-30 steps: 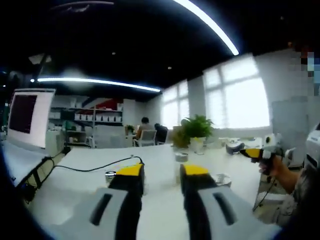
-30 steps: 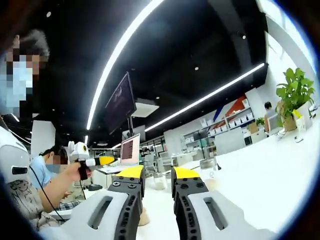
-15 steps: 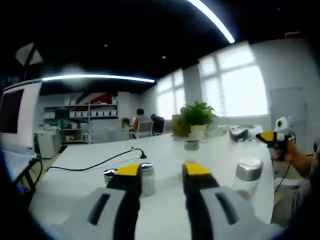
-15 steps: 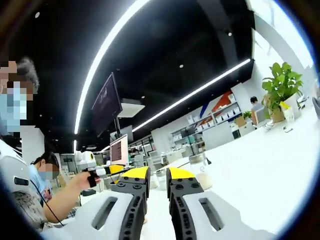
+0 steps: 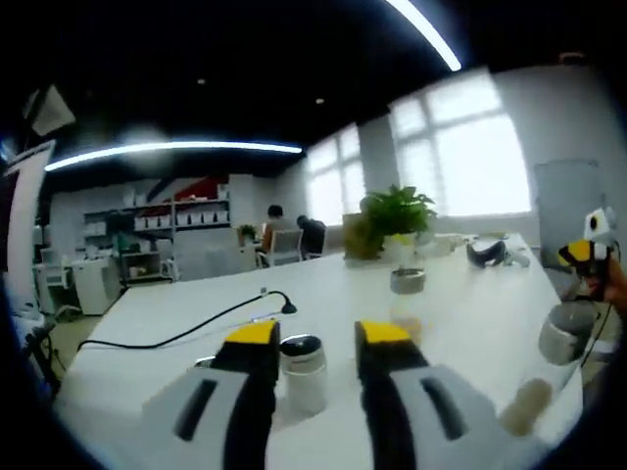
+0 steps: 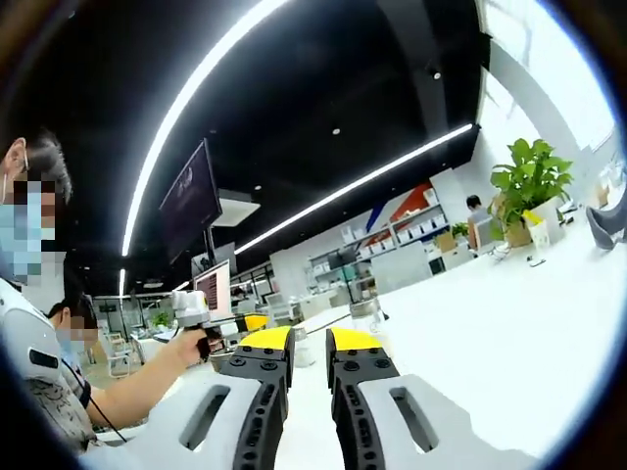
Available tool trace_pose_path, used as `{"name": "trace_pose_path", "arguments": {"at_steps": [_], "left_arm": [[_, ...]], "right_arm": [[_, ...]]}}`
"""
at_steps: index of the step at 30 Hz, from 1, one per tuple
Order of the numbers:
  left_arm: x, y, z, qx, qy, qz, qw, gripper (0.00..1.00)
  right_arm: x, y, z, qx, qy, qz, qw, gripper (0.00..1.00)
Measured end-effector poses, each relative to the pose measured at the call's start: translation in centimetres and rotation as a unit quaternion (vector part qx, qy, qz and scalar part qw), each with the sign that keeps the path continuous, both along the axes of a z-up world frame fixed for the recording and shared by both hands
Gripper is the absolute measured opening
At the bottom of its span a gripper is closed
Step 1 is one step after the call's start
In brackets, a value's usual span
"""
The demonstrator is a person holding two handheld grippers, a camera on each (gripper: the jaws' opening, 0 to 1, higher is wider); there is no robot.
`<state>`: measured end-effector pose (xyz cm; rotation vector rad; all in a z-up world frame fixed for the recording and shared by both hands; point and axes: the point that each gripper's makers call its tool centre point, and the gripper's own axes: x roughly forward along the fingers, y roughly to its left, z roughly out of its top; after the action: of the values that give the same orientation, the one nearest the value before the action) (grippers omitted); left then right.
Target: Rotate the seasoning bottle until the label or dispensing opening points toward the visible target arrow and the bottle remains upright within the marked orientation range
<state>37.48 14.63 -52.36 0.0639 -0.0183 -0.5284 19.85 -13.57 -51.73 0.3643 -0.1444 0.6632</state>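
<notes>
Left gripper (image 5: 315,338) lines its parted, empty jaws around the clear black-capped seasoning bottle (image 5: 302,372) on the white worktop (image 5: 176,313), likely to turn it; right gripper (image 6: 310,343) jaws narrow, empty.

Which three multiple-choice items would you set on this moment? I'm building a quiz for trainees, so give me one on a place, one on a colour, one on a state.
1. In the left gripper view, where does the nearest seasoning bottle stand?
A. between the jaws
B. beside the potted plant
C. on the floor

2. What colour are the left gripper jaw tips?
A. red
B. yellow
C. green

3. How does the left gripper stand?
A. shut on the bottle
B. open, with a gap around the bottle
C. lying on the white table

Answers: 1 A, its dark cap shows between the jaws; 2 B, both tips are yellow; 3 B, the jaws stand apart.
</notes>
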Motion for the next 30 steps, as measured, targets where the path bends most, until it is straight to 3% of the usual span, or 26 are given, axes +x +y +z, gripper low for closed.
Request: {"name": "trace_pose_path", "arguments": {"at_steps": [3,5,8,15,19,21,23,26,30], "left_arm": [[0.7,-0.3,-0.2,-0.006,-0.003,0.001,1.0000,0.29],[1.3,-0.3,-0.8,0.009,0.015,0.007,0.9998,0.30],[2.0,-0.2,-0.4,0.016,0.008,0.015,0.9997,0.32],[3.1,-1.0,-1.4,-0.019,-0.014,0.037,0.9991,0.31],[3.4,-1.3,-2.4,-0.004,-0.017,0.053,0.9984,0.32],[2.9,-2.0,-1.6,0.000,-0.045,0.044,0.9980,0.32],[2.5,-2.6,-1.5,0.029,-0.063,0.045,0.9966,0.34],[2.7,-2.9,-2.0,0.035,-0.058,0.050,0.9964,0.39],[3.4,-2.5,-2.3,0.021,-0.051,0.062,0.9965,0.40]], "right_arm": [[-0.1,0.0,-0.2,-0.002,0.003,-0.005,1.0000,0.11],[-0.2,0.1,-0.2,-0.005,0.006,-0.007,0.9999,0.11],[-0.4,0.0,0.0,-0.010,0.003,-0.010,0.9999,0.11],[-0.6,-0.2,0.1,-0.002,-0.001,-0.010,0.9999,0.11],[-0.9,-0.8,0.2,-0.003,-0.002,-0.012,0.9999,0.11],[-0.8,-1.2,0.4,0.000,-0.003,-0.016,0.9999,0.11],[-0.8,-1.5,0.4,0.008,-0.003,-0.019,0.9998,0.11],[-0.9,-1.1,0.1,0.009,0.004,-0.010,0.9999,0.09],[-1.5,0.1,-0.3,-0.021,-0.002,0.002,0.9998,0.07]]}}
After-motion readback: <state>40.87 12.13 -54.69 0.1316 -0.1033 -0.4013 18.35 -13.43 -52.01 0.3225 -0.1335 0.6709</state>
